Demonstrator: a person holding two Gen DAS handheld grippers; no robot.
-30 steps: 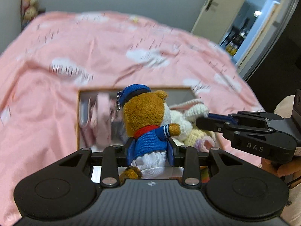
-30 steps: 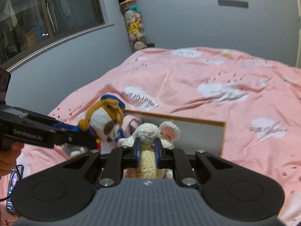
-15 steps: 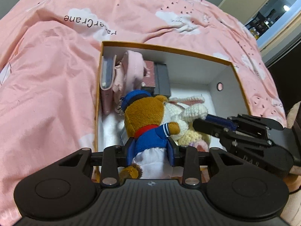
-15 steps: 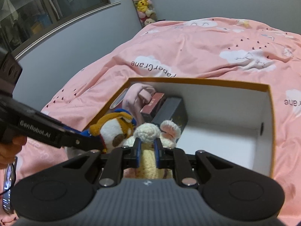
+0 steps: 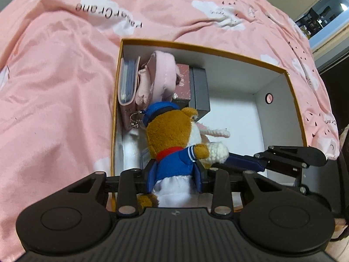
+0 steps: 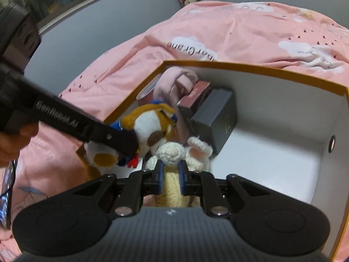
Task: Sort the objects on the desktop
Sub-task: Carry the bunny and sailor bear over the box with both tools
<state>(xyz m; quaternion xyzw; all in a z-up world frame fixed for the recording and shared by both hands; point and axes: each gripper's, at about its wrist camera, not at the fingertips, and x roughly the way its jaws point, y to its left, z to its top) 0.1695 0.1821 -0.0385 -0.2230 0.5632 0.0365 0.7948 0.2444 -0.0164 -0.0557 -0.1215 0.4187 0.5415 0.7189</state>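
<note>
Here: left hand-held gripper [image 5: 175, 180], jaws partly closed and clamped on the blue-jacketed torso of a plush bear [image 5: 174, 144] in a sailor cap, keyring at its head. Beside it at 3 o'clock in the left wrist view, right hand-held gripper [image 6: 170, 180], jaws nearly closed, pinching the cream body of a crocheted bunny [image 6: 172, 155], pink-lined ears poking toward 12. Both toys touching each other, hanging over the near left part of an open box [image 5: 294, 100] with orange rim and white inside.

Further out, at 11 o'clock from the bear: a pink wallet [image 5: 127, 87] standing against the left wall, a pink pouch [image 5: 160, 76] next to it, then a maroon box [image 5: 183, 83] and a dark grey box [image 5: 199, 89], all packed in the far left corner. Right half of the box floor bare. Around the box, a pink bedspread [image 5: 54, 87] with white clouds; no bench, only the bed.

Step in hand, judging by the pose: lowering two soft toys into the box together. Next move likely calls for setting each down on the free floor at 1 to 3 o'clock, then spreading the jaws and lifting clear without dragging the plush back out. Worth watching: keyring or yarn snagging on a finger pad.
</note>
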